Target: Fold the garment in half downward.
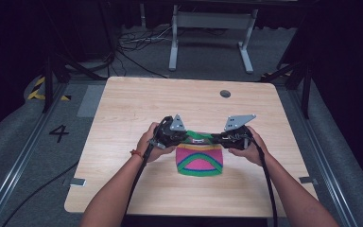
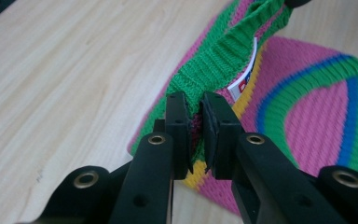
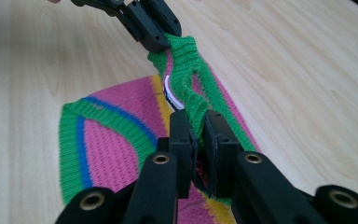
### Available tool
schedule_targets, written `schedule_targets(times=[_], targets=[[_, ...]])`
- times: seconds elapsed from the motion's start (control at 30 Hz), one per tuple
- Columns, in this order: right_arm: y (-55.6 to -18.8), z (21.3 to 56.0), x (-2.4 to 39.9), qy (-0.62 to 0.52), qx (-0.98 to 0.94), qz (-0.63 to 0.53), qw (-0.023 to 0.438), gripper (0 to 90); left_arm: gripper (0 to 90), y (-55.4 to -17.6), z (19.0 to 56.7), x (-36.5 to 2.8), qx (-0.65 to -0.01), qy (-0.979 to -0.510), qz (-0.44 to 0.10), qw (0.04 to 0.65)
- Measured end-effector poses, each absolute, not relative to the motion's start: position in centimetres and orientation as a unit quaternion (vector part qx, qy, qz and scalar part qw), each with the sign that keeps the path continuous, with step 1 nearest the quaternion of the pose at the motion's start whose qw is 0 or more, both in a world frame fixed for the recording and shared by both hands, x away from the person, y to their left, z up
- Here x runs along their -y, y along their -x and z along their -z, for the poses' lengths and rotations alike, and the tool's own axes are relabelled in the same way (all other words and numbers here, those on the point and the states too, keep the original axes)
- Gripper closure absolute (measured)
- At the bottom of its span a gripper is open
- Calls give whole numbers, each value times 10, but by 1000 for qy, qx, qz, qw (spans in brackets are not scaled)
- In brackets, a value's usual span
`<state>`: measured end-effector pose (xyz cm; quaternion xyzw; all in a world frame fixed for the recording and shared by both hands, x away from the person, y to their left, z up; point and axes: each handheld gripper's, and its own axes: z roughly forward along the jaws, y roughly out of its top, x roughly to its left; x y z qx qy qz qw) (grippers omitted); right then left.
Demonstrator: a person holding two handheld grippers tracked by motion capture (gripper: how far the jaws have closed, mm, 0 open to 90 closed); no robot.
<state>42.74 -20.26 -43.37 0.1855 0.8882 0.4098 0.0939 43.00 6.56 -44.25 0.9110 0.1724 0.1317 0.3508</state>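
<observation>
A knitted piece in pink, green, blue and yellow lies near the middle of the wooden table. Its green ribbed edge is lifted off the board and stretched between both grippers. My left gripper is shut on one end of that edge, seen from above at the piece's upper left. My right gripper is shut on the other end, at the upper right. A white label shows inside the edge. The left gripper also appears far off in the right gripper view.
A round grey grommet sits in the table's far side. Beyond the table stand a white desk frame and loose cables on the floor. A "4" is marked on the floor at left.
</observation>
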Motion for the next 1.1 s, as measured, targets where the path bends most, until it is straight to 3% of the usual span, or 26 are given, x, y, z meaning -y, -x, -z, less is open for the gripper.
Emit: schedule_targets(times=[1.1], targets=[[-390, 460, 210, -139, -915, -374, 65, 813, 803, -386, 465, -61, -115, -934, -117, 318]])
